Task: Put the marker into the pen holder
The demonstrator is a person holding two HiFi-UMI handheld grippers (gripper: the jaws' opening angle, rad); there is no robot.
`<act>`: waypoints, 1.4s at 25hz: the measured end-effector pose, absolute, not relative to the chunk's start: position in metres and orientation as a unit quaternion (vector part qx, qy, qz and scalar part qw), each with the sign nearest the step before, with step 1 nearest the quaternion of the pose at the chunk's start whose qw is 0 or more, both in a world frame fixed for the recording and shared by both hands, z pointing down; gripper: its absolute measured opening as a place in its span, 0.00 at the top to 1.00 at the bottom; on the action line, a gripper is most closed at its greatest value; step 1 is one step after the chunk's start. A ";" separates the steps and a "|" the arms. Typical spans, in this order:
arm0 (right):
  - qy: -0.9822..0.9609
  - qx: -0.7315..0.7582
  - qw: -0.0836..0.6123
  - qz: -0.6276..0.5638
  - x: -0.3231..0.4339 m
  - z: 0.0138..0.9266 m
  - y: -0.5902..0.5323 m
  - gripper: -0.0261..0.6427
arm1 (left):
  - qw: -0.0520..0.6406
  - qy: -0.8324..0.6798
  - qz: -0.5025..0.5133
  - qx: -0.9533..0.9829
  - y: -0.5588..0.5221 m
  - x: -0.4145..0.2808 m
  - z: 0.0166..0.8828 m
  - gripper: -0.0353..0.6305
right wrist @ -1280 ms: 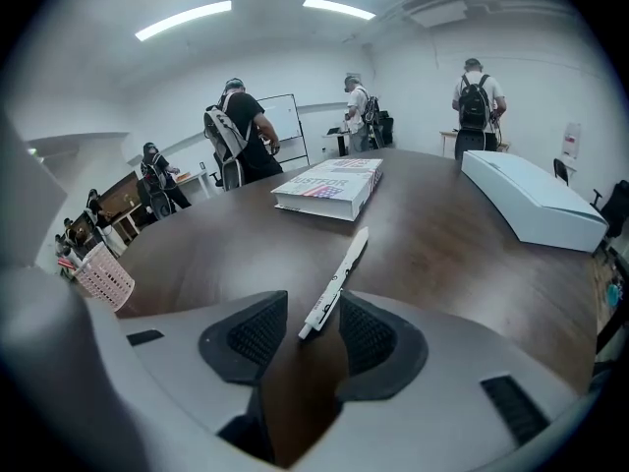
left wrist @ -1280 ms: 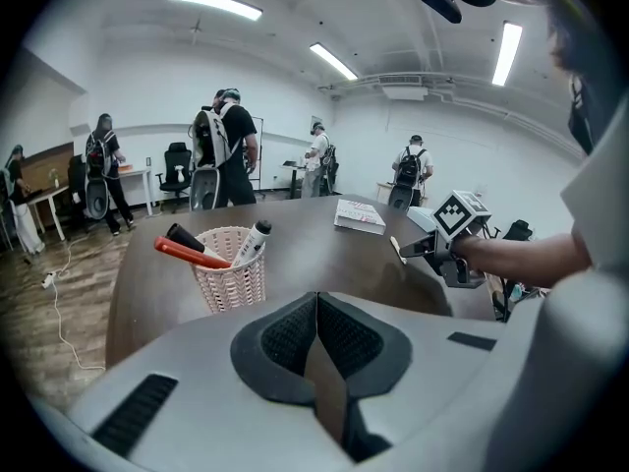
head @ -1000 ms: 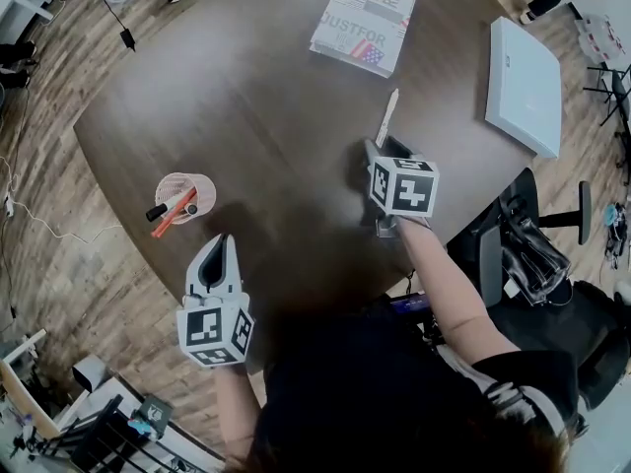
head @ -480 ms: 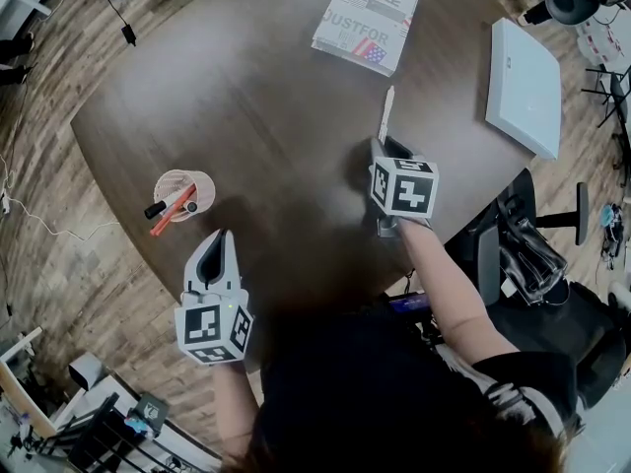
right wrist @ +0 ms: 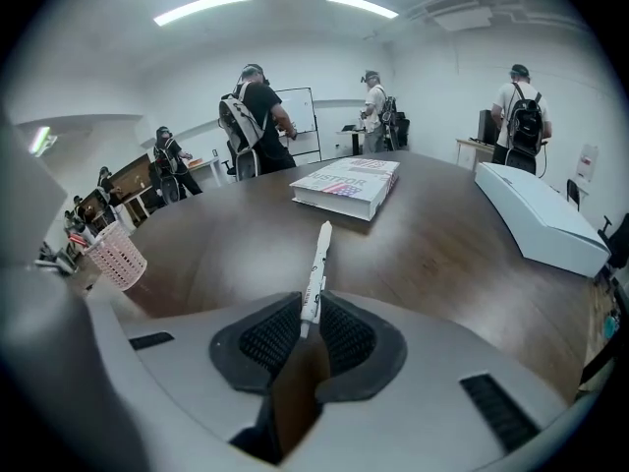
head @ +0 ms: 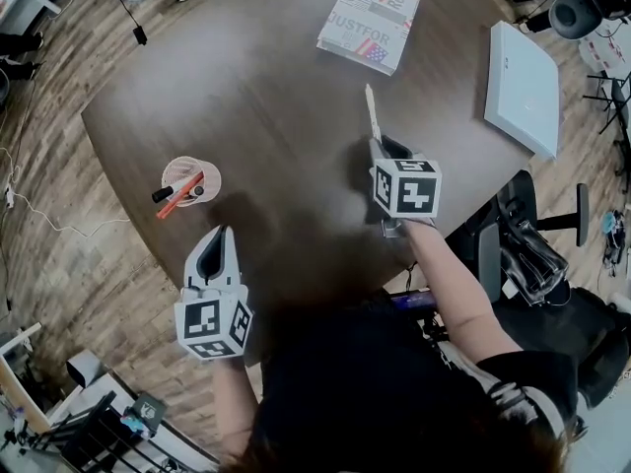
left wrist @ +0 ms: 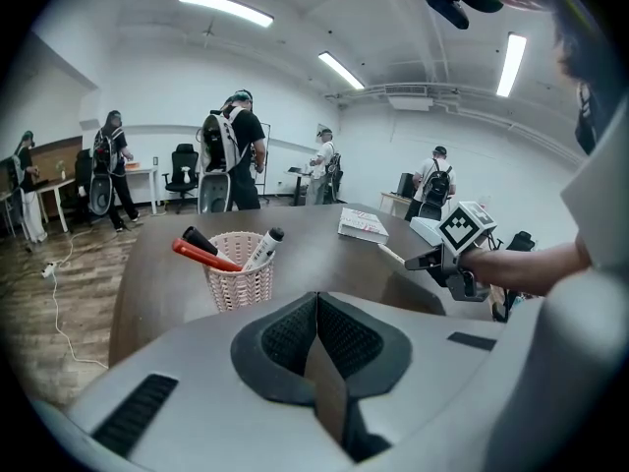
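The right tongs [head: 380, 148] have just been closing and now pinch the white marker [head: 371, 106] by its near end (the rest pokes out ahead, slanting toward the bench's far edge, where a book [head: 368, 21] lies). The left tongs [head: 219, 236] are pressed together, empty, at the bench's [head: 276, 77] near-left edge, just beside the pink pen holder [head: 209, 173], which has pens standing in it.

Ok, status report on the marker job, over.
Left gripper shut, empty. Right gripper: its jaws have just been closing, now on the slim white marker. Pink lattice pen holder near left gripper, already holding a red pen. Nothing stands between.
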State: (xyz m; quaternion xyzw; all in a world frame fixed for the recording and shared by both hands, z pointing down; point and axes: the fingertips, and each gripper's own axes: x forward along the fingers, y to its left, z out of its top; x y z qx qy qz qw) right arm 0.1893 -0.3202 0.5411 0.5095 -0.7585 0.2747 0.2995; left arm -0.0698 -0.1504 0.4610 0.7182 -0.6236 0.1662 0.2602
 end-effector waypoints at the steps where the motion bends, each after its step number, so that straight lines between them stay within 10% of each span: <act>1: -0.763 0.504 0.299 0.271 0.187 0.537 -0.318 0.85 | 0.258 -0.625 0.164 0.718 -0.149 -0.070 0.459 0.90; 35: -0.900 0.276 0.310 0.133 0.026 0.396 -0.146 0.85 | 0.219 -0.676 0.120 0.693 -0.030 -0.156 0.409 0.90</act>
